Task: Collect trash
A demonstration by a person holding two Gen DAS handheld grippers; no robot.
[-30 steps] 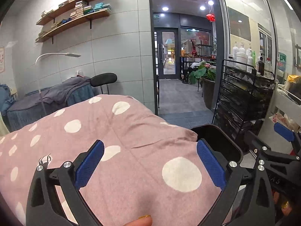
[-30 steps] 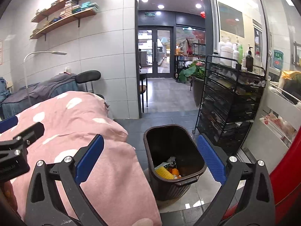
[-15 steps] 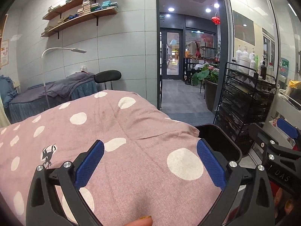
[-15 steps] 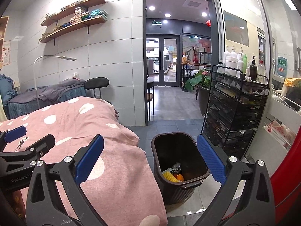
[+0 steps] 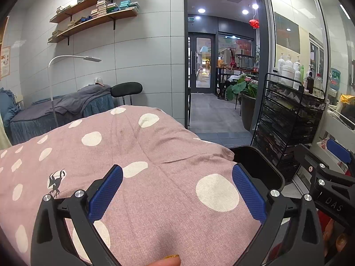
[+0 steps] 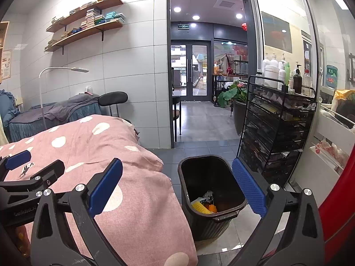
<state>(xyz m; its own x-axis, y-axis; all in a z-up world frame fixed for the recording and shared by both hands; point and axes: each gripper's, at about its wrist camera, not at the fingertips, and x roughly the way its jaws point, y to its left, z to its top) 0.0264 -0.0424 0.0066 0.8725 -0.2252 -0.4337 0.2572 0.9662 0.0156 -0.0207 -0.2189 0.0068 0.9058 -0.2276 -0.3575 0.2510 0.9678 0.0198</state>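
The bed (image 6: 93, 155) lies at 9 o'clock. The bin (image 6: 221, 217) stands on the floor at 5 o'clock, just beside the bed, with trash (image 6: 204, 206) inside. A rack (image 6: 277, 137) stands behind it at 3 o'clock.

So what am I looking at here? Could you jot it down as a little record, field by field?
place: tiled room with a treatment bed, wall shelves and an open doorway
left gripper: open, empty, above the pink polka-dot quilt
right gripper: open, empty, near the bin
trash bin: dark, on the floor beside the bed
bin contents: corn cob, something orange, a wrapper
nearby: black wire cart with bottles on top
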